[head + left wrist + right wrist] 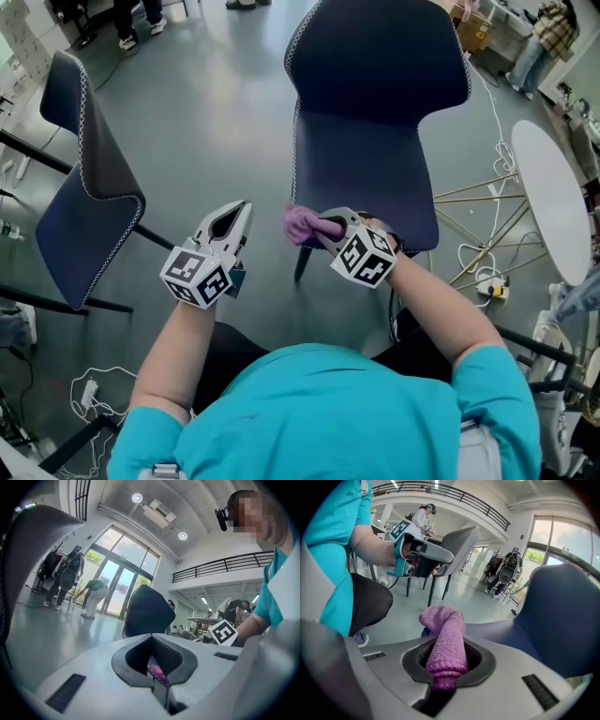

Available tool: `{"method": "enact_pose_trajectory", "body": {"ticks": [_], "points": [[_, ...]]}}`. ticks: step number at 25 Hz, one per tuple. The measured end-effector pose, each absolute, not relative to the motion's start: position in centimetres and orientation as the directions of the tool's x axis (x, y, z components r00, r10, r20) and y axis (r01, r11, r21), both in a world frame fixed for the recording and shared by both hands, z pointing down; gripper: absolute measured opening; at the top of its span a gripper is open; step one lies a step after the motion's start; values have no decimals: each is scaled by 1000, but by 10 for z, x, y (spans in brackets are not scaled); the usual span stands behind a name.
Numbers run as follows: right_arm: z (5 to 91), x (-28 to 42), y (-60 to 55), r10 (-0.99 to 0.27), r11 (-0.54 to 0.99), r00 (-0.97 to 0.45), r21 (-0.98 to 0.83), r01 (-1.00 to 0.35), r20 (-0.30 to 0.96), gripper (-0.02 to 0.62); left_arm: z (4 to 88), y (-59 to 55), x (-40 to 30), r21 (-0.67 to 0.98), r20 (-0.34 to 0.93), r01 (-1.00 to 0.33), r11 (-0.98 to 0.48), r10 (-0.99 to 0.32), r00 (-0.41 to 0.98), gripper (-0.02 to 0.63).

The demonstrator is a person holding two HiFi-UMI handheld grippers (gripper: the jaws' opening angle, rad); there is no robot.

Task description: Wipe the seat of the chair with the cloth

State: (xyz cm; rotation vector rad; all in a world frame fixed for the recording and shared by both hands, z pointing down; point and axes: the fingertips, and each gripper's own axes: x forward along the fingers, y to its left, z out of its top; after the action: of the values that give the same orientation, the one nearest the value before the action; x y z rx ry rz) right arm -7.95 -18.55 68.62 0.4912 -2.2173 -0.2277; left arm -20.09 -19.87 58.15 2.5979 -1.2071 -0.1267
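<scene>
Probably an open office hall: mezzanine railing (225,565), glass doors (117,588), white table (553,202).

We find no readable text, brand, number or sign in any view. The only printed marks are black-and-white square code patterns on the left cube (199,274) of the left gripper (242,208) and the right cube (364,257) of the right gripper (321,228). One right-cube face in the left gripper view looks E-like, but it's a code block, not a letter.
</scene>
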Motion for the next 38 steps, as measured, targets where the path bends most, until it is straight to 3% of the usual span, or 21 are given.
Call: {"method": "enact_pose_trajectory", "body": {"ticks": [38], "points": [[687,-22,-183,-433,900,-554,308,-308,711,51,582,-206,-176,269,54,-706,-655,-722,690,-6]]}}
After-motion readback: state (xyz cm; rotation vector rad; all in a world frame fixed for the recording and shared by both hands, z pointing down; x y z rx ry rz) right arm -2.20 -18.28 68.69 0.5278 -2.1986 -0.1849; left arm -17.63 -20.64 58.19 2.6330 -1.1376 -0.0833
